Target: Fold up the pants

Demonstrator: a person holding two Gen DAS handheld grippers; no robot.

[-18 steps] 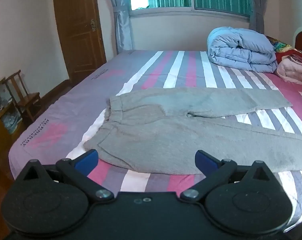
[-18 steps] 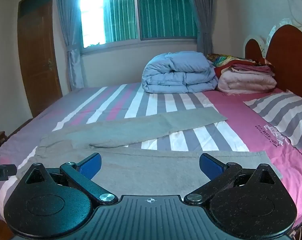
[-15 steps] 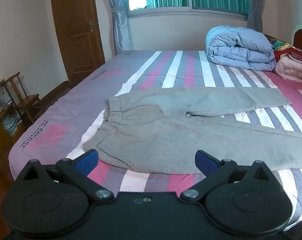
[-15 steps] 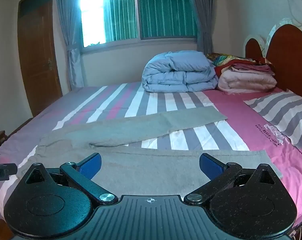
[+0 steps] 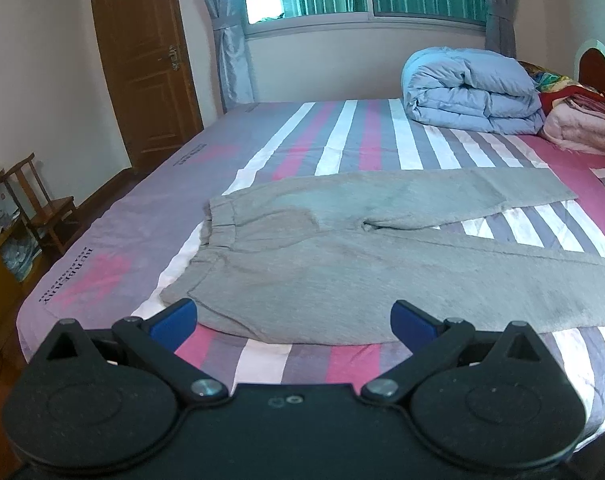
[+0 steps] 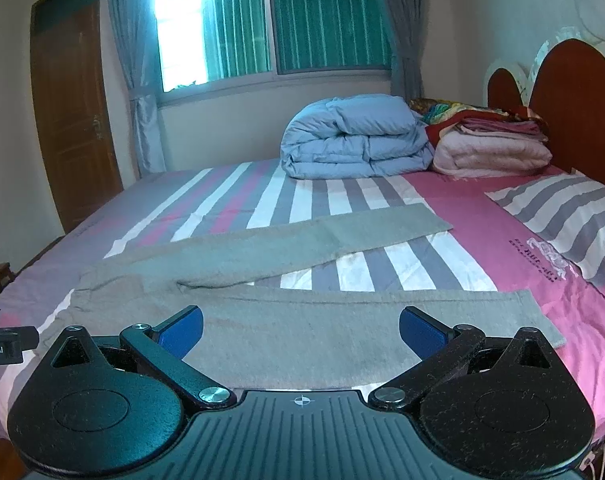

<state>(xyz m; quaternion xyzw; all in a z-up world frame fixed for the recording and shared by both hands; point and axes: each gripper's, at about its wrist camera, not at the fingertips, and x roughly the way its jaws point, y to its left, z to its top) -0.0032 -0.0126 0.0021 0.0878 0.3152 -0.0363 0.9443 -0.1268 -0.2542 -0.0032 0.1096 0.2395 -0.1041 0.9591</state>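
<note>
Grey pants [image 5: 342,248] lie flat on the striped bed, waistband to the left, legs spread apart toward the right. In the right wrist view the pants [image 6: 302,320] show both leg ends, the near one at the right. My left gripper [image 5: 294,320] is open and empty, hovering near the front edge of the bed by the waist and hip. My right gripper [image 6: 300,330] is open and empty, hovering over the near leg. Neither touches the cloth.
A folded blue duvet [image 6: 354,136] and a stack of pink blankets [image 6: 494,148] sit at the far side of the bed. A striped pillow [image 6: 570,220] and a red headboard [image 6: 574,108] are at the right. A wooden door [image 5: 142,64] and a small chair [image 5: 42,208] stand at the left.
Both grippers have shifted slightly; the views moved a little relative to the pants. The pants have not moved and both jaws stay open.
</note>
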